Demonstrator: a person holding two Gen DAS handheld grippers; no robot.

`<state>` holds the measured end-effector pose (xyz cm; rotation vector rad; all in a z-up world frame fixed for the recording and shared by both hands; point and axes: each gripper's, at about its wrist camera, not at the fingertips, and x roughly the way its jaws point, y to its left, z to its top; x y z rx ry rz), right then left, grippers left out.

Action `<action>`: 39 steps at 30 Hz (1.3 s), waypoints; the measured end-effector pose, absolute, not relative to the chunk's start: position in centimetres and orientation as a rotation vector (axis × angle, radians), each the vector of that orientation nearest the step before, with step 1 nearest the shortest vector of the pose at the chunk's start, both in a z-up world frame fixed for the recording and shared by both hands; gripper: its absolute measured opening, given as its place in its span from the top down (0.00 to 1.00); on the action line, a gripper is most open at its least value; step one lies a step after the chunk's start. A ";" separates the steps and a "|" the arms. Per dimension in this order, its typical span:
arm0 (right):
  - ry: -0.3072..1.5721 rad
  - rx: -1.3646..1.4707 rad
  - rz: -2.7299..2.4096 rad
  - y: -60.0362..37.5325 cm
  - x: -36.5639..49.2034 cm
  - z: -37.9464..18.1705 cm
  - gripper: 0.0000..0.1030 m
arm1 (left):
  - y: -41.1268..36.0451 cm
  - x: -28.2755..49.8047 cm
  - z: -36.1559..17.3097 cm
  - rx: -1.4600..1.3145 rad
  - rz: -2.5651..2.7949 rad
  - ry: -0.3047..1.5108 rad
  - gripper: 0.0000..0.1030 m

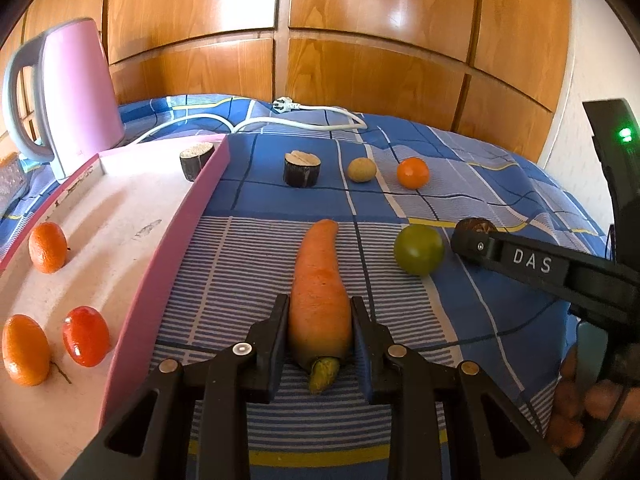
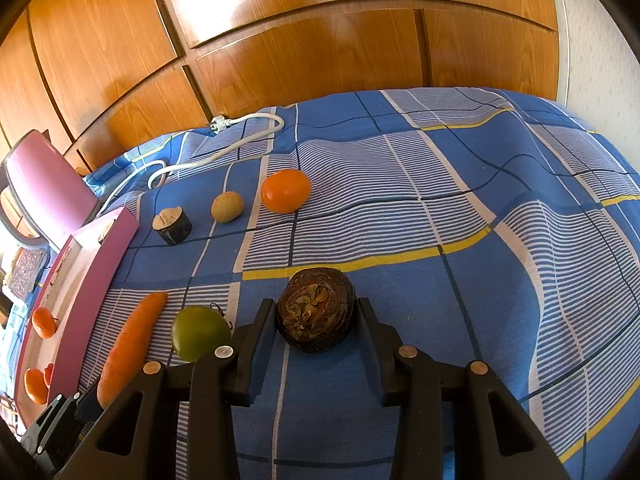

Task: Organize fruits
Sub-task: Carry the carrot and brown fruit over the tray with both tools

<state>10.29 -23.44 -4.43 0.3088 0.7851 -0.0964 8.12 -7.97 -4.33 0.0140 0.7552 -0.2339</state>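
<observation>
1. The left hand-held gripper (image 1: 320, 330) is closed on the fat end of the carrot (image 1: 320, 288). Its two fingers touch the carrot's sides. The carrot lies flat on the blue checked cloth (image 1: 248, 264), just right of the pink tray (image 1: 160, 280).
2. The carrot's long way runs straight away from the left hand-held gripper. Its green stub points back at the camera and its thin tip points far away.
3. The right hand-held gripper (image 2: 316, 324) sits around the dark brown round fruit (image 2: 316, 314) on the cloth. The fingers look very close to it, but I cannot tell if they are squeezing it yet.
4. I think the step now is picking up, with both sides taking one thing each. Next, the left side needs to lift the carrot and carry it left over the tray's wall.
5. A green fruit (image 1: 419, 250) sits between the carrot and the brown fruit.
6. In the tray are two oranges (image 1: 26, 350) and a red fruit (image 1: 85, 336).
7. Farther away sit a dark stump piece (image 1: 302, 169), a tan ball (image 1: 361, 169) and an orange fruit (image 1: 413, 173).
8. A pink kettle (image 1: 80, 92) stands far back on the left.
</observation>
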 end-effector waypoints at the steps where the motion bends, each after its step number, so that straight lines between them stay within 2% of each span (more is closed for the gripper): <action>1: 0.785 0.310 -0.096 -23.4 10.3 -4.4 0.61 | -7.9 8.0 -4.3 0.018 -0.234 0.756 0.72; 21: 0.790 0.264 -0.110 -23.0 9.7 -4.1 0.62 | -7.0 5.4 -3.7 0.060 -0.236 0.747 0.72; 39: 0.735 0.242 -0.117 -22.6 7.5 -2.5 0.62 | -4.2 2.4 -0.4 -0.006 -0.217 0.663 0.72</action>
